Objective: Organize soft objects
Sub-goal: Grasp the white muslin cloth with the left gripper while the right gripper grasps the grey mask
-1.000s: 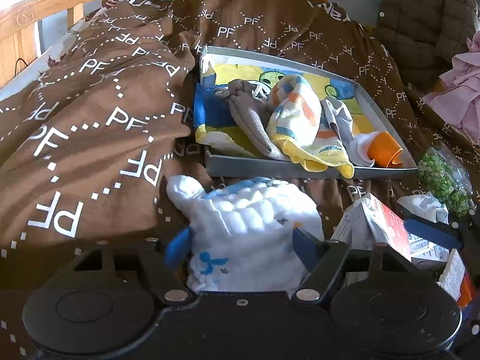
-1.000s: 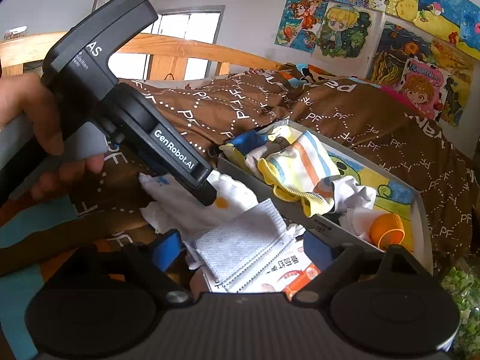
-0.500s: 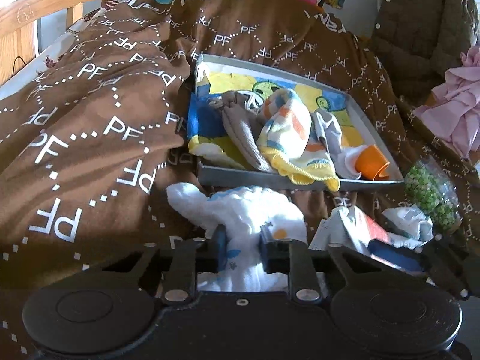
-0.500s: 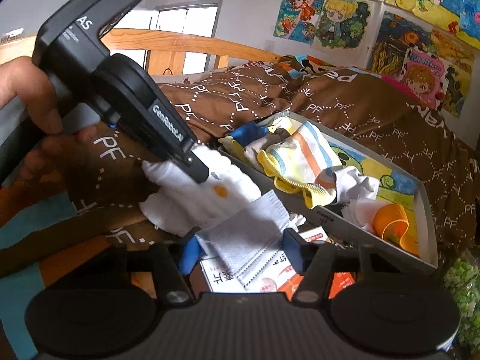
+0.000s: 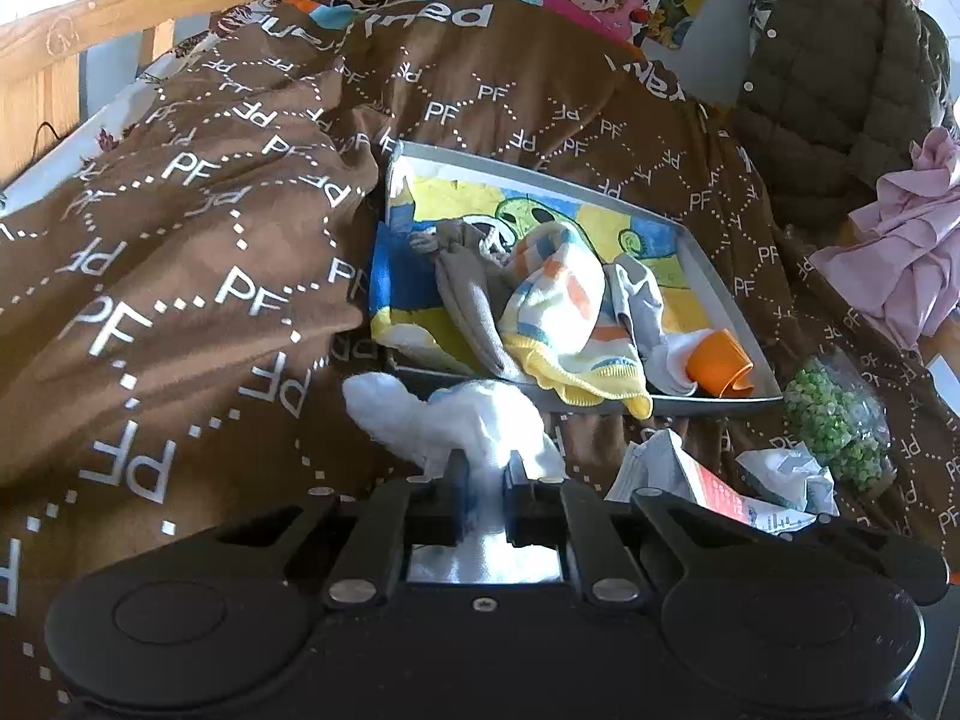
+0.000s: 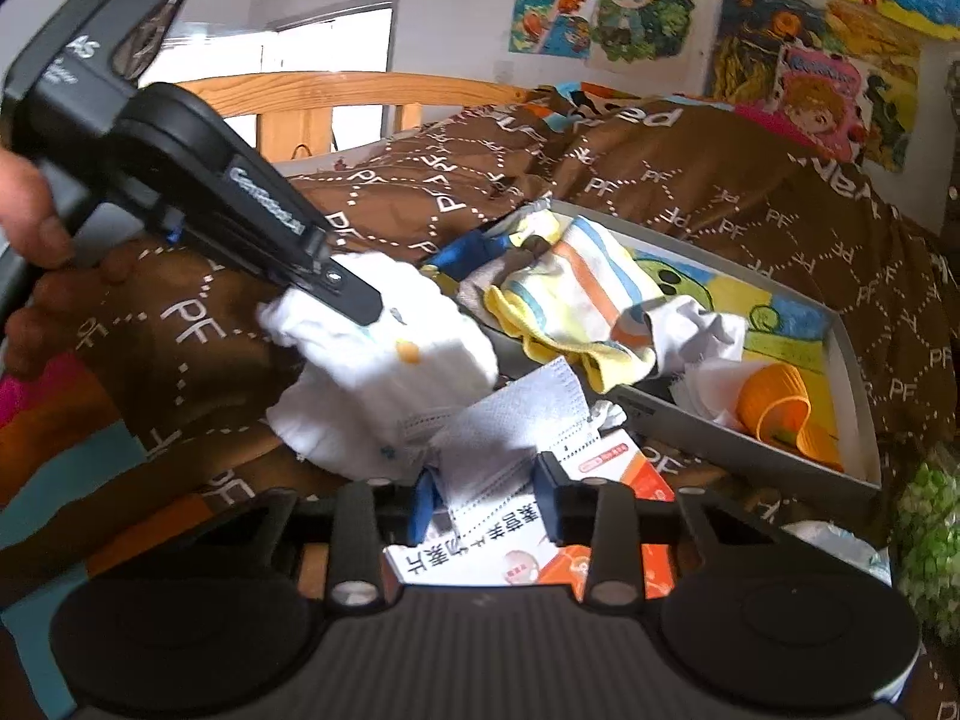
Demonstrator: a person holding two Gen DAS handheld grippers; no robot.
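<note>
A white muslin cloth (image 5: 456, 420) lies on the brown blanket in front of the grey tray (image 5: 708, 405). My left gripper (image 5: 486, 480) is shut on its near edge, jaws still closing; the right wrist view shows its tip on that cloth (image 6: 384, 372). A pale grey face mask (image 6: 498, 438) rests on a red-and-white box (image 6: 498, 552). My right gripper (image 6: 485, 495) is closing on the mask, whose near end is bunched between the blue pads. The tray (image 6: 720, 450) holds a striped cloth (image 6: 588, 288), grey socks and an orange cup (image 6: 780, 408).
The brown PF-print blanket (image 5: 180, 240) rises in folds to the left of the tray. A bag of green peas (image 5: 834, 420), crumpled paper, a pink cloth (image 5: 900, 252) and a dark quilted jacket (image 5: 840, 72) sit on the right. A hand (image 6: 36, 222) holds the left gripper.
Both pairs of jaws have come in from wide open. The left now pinches the white cloth; the right has closed around the mask, which has bunched up.
</note>
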